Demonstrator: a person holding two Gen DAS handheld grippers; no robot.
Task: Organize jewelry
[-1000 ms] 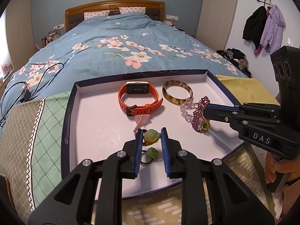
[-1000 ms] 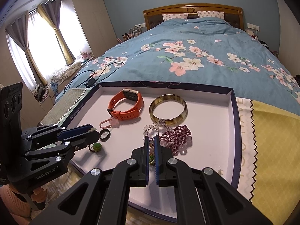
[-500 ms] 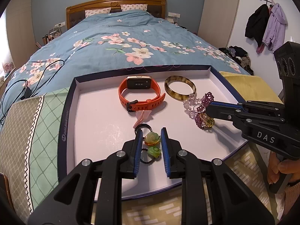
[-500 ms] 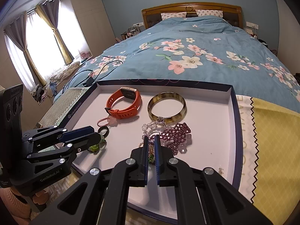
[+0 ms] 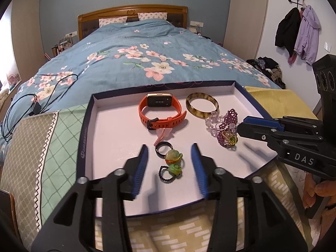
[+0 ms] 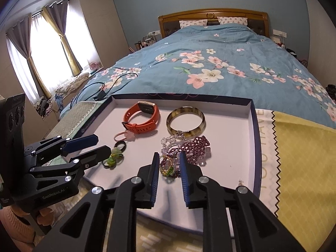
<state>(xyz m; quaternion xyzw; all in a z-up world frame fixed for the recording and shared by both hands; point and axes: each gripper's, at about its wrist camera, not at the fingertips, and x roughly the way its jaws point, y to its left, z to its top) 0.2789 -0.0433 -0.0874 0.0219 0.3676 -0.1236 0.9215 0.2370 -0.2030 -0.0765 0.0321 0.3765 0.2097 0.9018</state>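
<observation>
A white tray (image 5: 86, 130) with a dark blue rim holds the jewelry. My left gripper (image 5: 169, 149) hovers over its near edge, jaws opening. Two green bead rings (image 5: 173, 161) and a black ring (image 5: 163, 147) lie loose between its pads. My right gripper (image 6: 169, 154) is also opening, with a gold ring set with a green stone (image 6: 167, 169) lying free between its pads. Purple beads (image 6: 195, 147) sit just beyond it. Farther back lie an orange watch (image 5: 159, 110) and a mottled bangle (image 5: 201, 105). A small pink charm (image 5: 162, 134) rests in front of the watch.
The tray sits at the foot of a bed with a blue floral quilt (image 5: 147, 58). A black cable (image 5: 31, 107) lies to the left. Yellow cloth (image 6: 304, 157) spreads on the right, green patterned cloth (image 5: 48, 142) on the left. A person's hand (image 5: 315, 191) holds the right gripper.
Both grippers have spread their jaws. The left let go of the green bead rings and the right let go of the gold ring; all now lie on the tray.
</observation>
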